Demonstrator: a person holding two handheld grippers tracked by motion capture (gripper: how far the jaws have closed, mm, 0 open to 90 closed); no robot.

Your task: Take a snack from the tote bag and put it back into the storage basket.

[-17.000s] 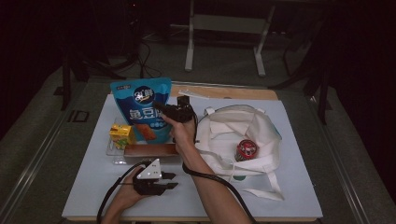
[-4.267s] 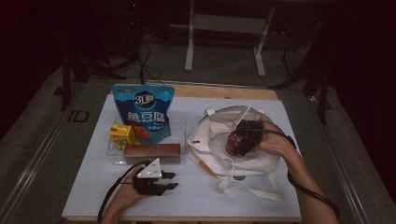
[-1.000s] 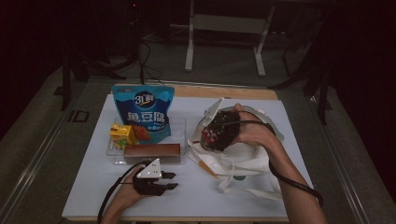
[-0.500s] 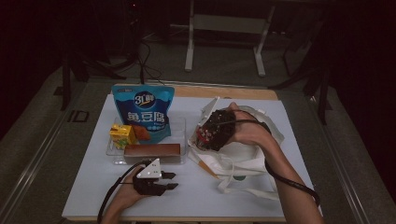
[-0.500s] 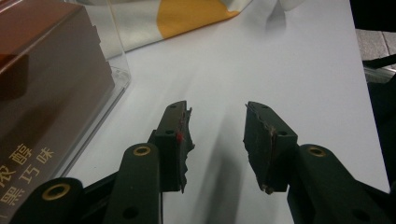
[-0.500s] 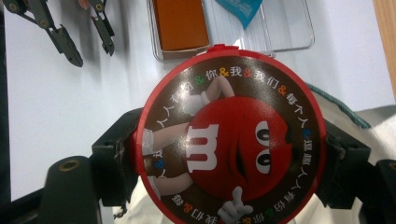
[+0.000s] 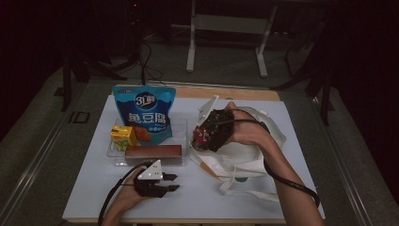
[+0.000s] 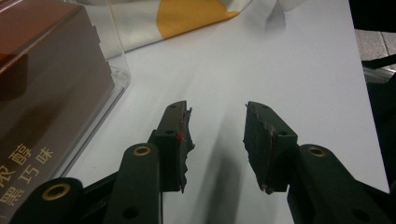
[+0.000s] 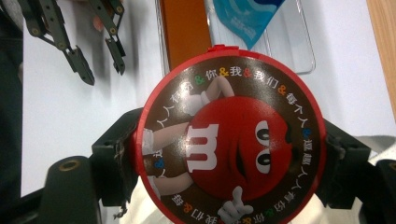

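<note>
On table, one candy tin, one tote bag

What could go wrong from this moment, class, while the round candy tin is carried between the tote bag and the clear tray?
1. The right hand-held gripper holds the round candy tin only at its curved rim, so it might twist or slip out.
2. It hangs over the white tote bag, whose loose straps could snag the jaws.
3. The clear tray already holds a blue snack pouch, a brown box and a yellow carton, so the tin may knock one of them.
</note>
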